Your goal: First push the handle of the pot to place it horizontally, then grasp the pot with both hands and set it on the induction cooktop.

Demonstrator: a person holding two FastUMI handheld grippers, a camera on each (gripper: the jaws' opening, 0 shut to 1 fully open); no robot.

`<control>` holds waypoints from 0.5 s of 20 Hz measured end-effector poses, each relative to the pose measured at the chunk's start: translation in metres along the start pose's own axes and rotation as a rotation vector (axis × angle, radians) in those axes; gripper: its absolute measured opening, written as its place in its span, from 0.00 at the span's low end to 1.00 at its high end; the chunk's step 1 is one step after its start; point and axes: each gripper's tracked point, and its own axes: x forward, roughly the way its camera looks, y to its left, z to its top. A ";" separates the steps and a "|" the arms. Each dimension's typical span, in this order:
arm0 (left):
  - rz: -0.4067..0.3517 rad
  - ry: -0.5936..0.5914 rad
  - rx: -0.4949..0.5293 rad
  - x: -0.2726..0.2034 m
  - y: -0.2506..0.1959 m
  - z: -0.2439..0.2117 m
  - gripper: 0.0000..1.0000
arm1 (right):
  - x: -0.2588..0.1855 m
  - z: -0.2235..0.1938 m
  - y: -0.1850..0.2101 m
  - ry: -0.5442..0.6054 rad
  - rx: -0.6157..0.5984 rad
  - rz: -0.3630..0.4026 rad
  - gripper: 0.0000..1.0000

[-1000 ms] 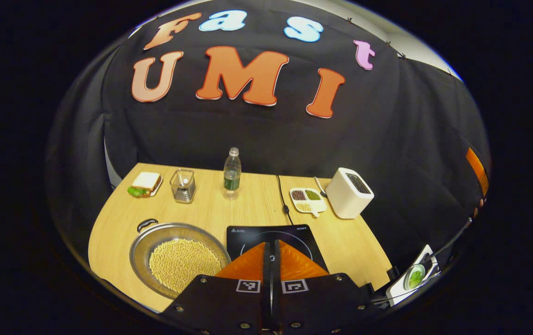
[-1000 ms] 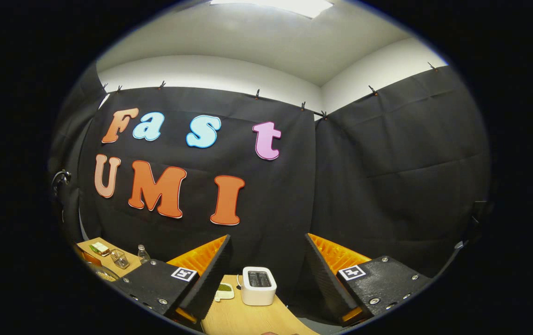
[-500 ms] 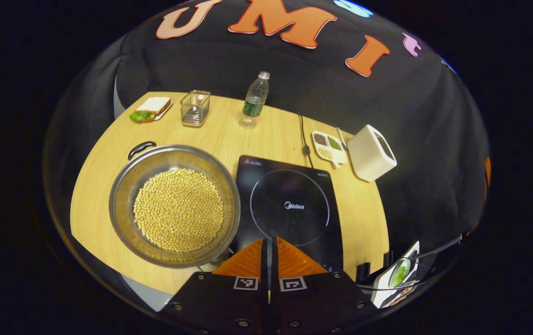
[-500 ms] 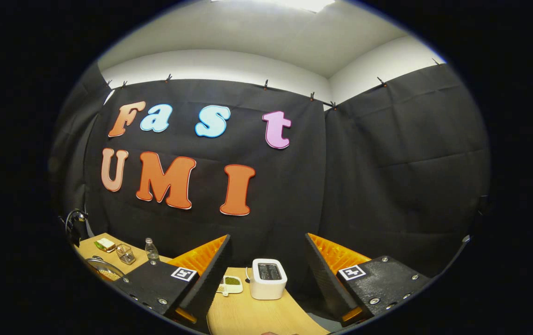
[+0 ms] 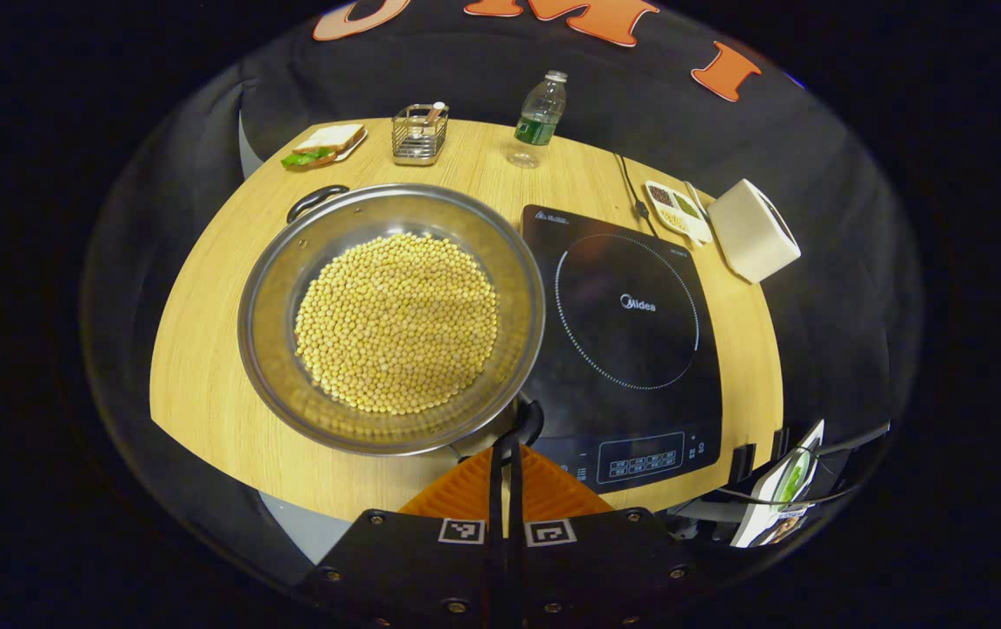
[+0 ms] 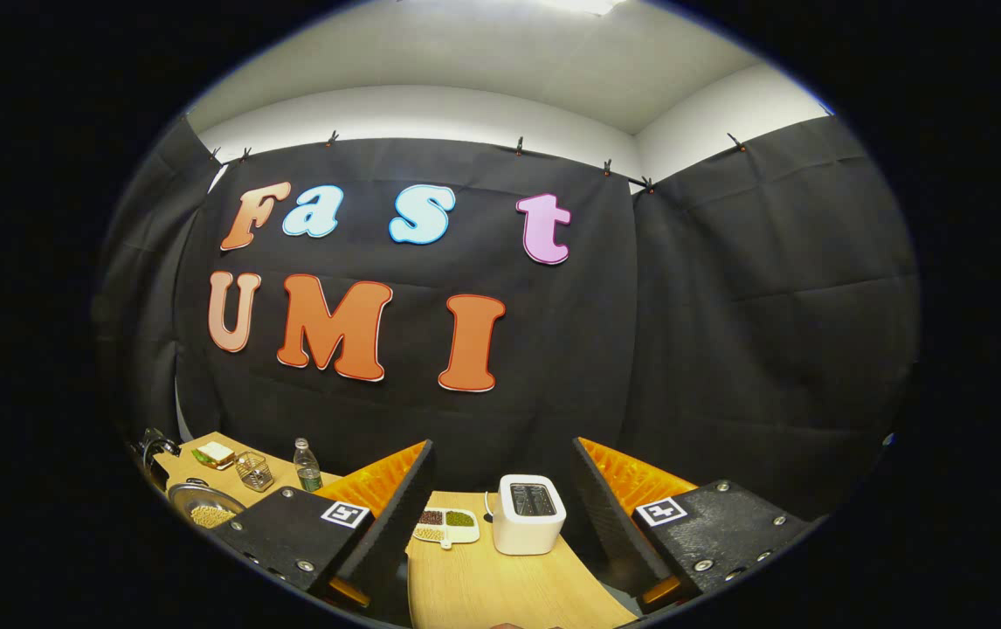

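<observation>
Hovering above the near edge of the wooden table [image 5: 203, 349], the left gripper [image 5: 505, 459] has its jaws closed together on nothing, with the tips just beside the dark near handle [image 5: 532, 418] of the pot [image 5: 391, 319]. The pot, filled with pale beans [image 5: 396, 321], stands on the table directly left of the induction cooktop [image 5: 627, 332], its rim overlapping the cooktop's edge. The right gripper [image 6: 500, 489] is held high with its jaws wide apart and empty, a white toaster [image 6: 532, 514] between them farther off.
</observation>
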 end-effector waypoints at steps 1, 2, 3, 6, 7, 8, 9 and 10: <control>0.009 0.014 0.011 0.002 0.006 -0.006 0.02 | 0.000 -0.002 0.002 0.005 0.001 0.004 0.95; 0.011 0.037 0.026 0.003 0.010 -0.012 0.02 | 0.001 -0.004 0.004 0.009 0.000 0.006 0.95; 0.011 0.058 0.036 0.004 0.013 -0.020 0.02 | 0.003 -0.005 0.007 0.013 0.000 0.009 0.95; 0.046 0.096 0.080 0.011 0.030 -0.031 0.02 | 0.003 -0.006 0.008 0.018 0.001 0.007 0.95; 0.057 0.107 0.092 0.016 0.035 -0.034 0.02 | 0.004 -0.006 0.008 0.018 0.000 0.004 0.95; 0.067 0.117 0.105 0.019 0.039 -0.035 0.02 | 0.005 -0.006 0.007 0.019 -0.002 0.000 0.95; 0.073 0.125 0.118 0.022 0.042 -0.037 0.02 | 0.005 -0.005 0.006 0.020 -0.002 -0.005 0.95; 0.079 0.135 0.134 0.026 0.045 -0.038 0.02 | 0.005 -0.005 0.005 0.020 -0.001 -0.009 0.95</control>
